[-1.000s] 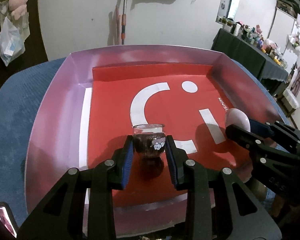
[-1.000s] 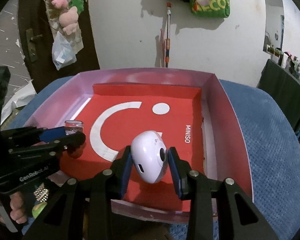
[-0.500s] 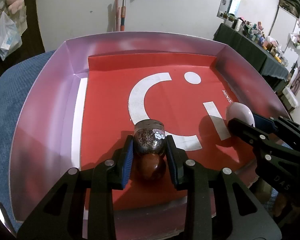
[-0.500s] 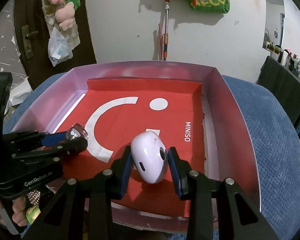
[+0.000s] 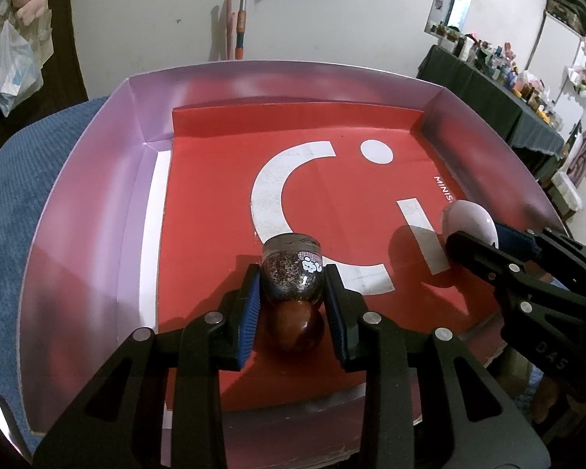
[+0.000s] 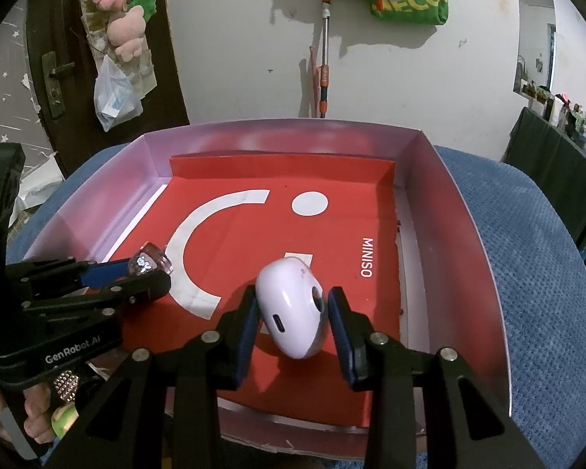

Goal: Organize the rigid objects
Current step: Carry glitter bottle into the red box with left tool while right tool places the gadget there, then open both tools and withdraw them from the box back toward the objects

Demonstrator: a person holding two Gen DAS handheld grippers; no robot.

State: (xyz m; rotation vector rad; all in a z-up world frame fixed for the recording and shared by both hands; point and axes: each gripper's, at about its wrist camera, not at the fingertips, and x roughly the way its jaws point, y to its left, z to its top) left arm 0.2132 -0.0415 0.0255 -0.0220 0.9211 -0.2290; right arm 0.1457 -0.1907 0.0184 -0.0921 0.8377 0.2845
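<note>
A small glass jar (image 5: 291,262) with dark glittery contents and a cartoon sticker sits between the blue pads of my left gripper (image 5: 292,285), which is shut on it. The jar leans away from me, its brown rounded end nearest. It hangs low over the red floor of a pink-walled box (image 5: 97,195). My right gripper (image 6: 293,297) is shut on a white oval device (image 6: 289,316) with a small round lens, just above the red floor at the box's (image 6: 449,234) front right. Each view shows the other gripper (image 6: 136,273) (image 5: 484,242) from the side.
The box rests on a blue textured cushion (image 6: 527,273). A hand (image 6: 31,426) grips the left tool's handle, with a green object and a glittery one beneath it. Behind stand a white wall, a mop handle (image 6: 324,58), and a dark cluttered table (image 5: 508,97) on the right.
The jar has tipped from upright to leaning away in the left gripper's pads, and the left view has closed in on the box. The right gripper and white device have kept still.
</note>
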